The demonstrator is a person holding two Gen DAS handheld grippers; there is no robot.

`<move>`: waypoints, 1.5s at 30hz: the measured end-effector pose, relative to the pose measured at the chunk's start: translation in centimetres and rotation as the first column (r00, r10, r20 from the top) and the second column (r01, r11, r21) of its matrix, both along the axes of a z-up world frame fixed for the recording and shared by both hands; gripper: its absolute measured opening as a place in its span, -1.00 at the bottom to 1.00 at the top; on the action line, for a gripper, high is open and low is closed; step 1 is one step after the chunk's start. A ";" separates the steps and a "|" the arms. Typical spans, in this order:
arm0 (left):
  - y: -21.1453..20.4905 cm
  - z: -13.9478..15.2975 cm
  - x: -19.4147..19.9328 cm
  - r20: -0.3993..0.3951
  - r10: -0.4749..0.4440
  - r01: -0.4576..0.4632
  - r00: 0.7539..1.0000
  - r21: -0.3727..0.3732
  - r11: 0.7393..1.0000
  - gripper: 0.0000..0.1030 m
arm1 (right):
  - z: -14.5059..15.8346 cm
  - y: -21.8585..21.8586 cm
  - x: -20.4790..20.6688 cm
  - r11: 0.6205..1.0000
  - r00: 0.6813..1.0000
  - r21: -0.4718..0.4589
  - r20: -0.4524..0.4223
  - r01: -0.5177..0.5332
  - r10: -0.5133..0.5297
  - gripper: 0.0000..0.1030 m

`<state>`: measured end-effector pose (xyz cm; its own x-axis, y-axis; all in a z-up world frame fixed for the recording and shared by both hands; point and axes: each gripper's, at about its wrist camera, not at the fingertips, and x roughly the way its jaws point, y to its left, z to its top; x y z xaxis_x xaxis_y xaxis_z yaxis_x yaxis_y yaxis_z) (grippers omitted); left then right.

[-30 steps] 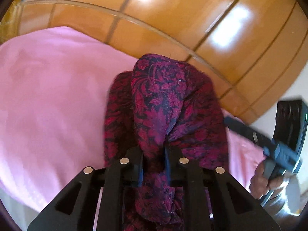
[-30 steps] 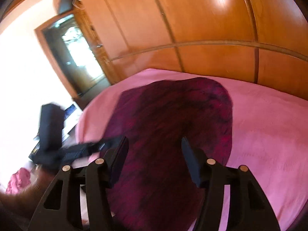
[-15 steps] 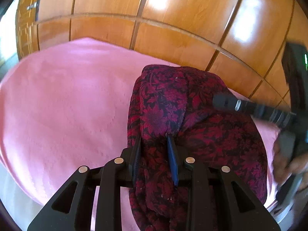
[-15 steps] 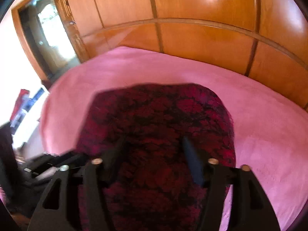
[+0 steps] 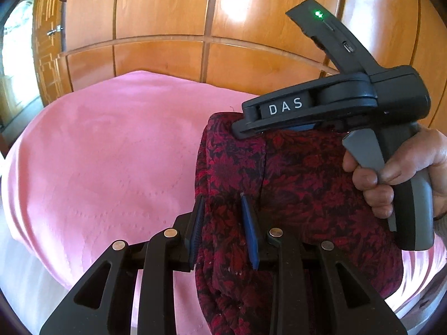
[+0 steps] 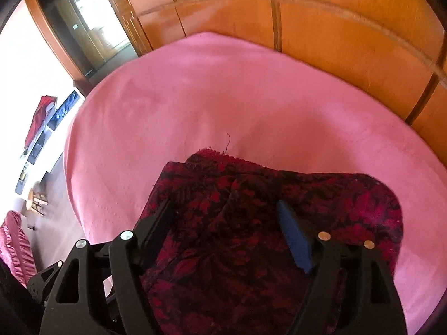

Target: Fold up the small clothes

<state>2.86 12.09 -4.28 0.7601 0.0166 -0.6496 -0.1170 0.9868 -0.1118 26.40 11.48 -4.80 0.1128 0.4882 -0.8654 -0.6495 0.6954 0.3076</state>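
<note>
Bed: I see a smooth pink bedspread [image 5: 106,150].
Garment: dark red floral cloth [image 5: 301,184], bunched, near right.
Left gripper [image 5: 223,223]: pinches its left fold.
Right gripper [image 6: 223,223]: spread wide over it, clasping nothing.

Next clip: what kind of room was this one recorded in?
Most likely a bedroom at home. The red floral garment lies on a bed under a pink sheet, glossy wooden wardrobe panels run behind it, and a glass-fronted cabinet stands to one side.
</note>
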 end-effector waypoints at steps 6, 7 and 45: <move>-0.2 0.1 -0.5 0.009 0.027 -0.027 1.000 0.011 1.000 -0.49 | 1.1 -0.9 -0.7 0.998 1.000 0.055 0.019 0.006 -0.007 0.58; -0.2 0.1 -0.6 0.013 0.029 -0.029 0.999 0.011 1.000 -0.49 | 1.2 -1.0 -0.8 0.998 1.000 0.064 0.025 0.004 -0.006 0.60; 4.7 -3.1 0.6 -0.003 -0.101 0.098 0.995 -0.210 0.973 -0.06 | -2.6 -17.5 -5.6 0.873 0.937 0.360 -0.240 0.330 -0.255 0.97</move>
<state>3.47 16.80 -7.38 0.7420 -0.1958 -0.6412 -0.0228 0.9485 -0.3160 20.83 -6.05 -7.39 0.1645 0.7574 -0.6319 -0.3428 0.6446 0.6834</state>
